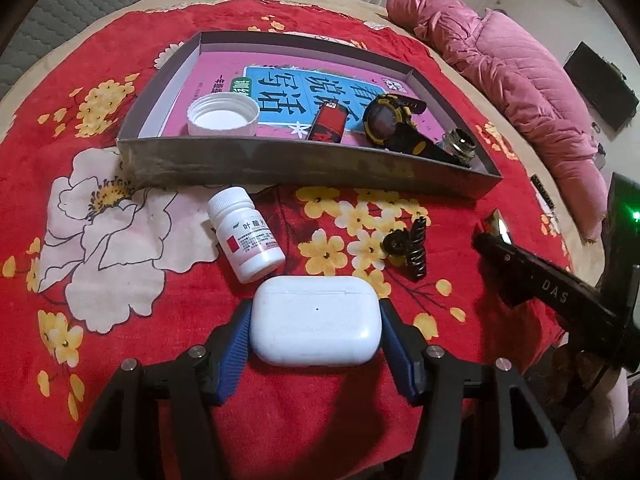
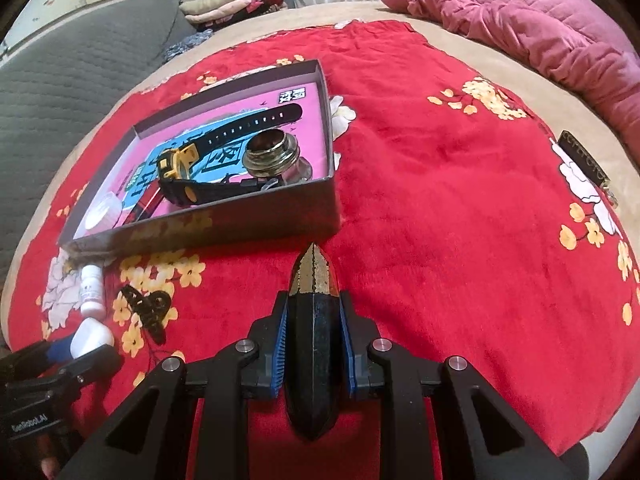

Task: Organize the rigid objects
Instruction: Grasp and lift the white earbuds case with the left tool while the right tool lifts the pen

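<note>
Left wrist view: the left gripper [image 1: 314, 334] is seen low over a red floral blanket [image 1: 328, 408], and a white earbud case [image 1: 316, 322] lies between its blue pads [image 1: 234, 354]; the jaws stand wide, and whether the pads press on the case cannot be told. Just beyond the case, a white pill bottle [image 1: 246, 234] lies on its side, and a black hair claw clip [image 1: 408, 246] is found to its right. Further back, a shallow dark box [image 1: 280, 164] is set on the blanket; a pink and blue booklet [image 1: 224, 80] lines its floor, and a white jar lid [image 1: 223, 114], a red lighter [image 1: 328, 122], a yellow and black watch [image 1: 386, 120] and a small metal-capped glass bottle [image 1: 460, 146] are laid inside it. Right wrist view: the right gripper [image 2: 314, 320] is closed on a slim black object with a worn gold tip [image 2: 314, 276], which is clamped between its blue pads [image 2: 280, 344] and held above the blanket, just short of the box's near right corner. A pink quilted jacket [image 2: 520, 12] is heaped at the far edge of the bed
</note>
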Demonstrator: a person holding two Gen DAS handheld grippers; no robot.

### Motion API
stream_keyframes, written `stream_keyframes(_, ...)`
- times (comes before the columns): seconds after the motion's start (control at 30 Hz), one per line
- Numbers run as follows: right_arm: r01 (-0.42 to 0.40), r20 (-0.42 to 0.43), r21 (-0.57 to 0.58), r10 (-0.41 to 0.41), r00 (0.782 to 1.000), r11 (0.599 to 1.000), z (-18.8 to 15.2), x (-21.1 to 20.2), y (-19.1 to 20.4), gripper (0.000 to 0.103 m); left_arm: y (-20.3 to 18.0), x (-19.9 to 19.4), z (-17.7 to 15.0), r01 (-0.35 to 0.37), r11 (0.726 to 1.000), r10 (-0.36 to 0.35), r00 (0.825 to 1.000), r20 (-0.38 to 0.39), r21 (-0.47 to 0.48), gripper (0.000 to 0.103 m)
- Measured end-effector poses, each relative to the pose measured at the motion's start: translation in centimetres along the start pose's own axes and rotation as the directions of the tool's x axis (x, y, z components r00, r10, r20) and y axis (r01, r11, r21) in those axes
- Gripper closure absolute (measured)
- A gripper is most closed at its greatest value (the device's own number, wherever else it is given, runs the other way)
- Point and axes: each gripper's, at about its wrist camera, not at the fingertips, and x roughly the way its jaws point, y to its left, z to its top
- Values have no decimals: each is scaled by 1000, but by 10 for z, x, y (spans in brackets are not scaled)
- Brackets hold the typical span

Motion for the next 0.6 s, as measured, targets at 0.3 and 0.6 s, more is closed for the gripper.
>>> stream_keyframes(0.3, -18, 23, -33, 18, 1000, 999, -3, -10, 9, 81, 10, -15, 1, 41, 998, -40, 999, 24, -38, 43)
stream_keyframes(0.6, -42, 83, -87, 49, 995, 995, 1, -26, 21, 81, 5, -32, 7, 38, 999, -36, 996, 85, -18, 43)
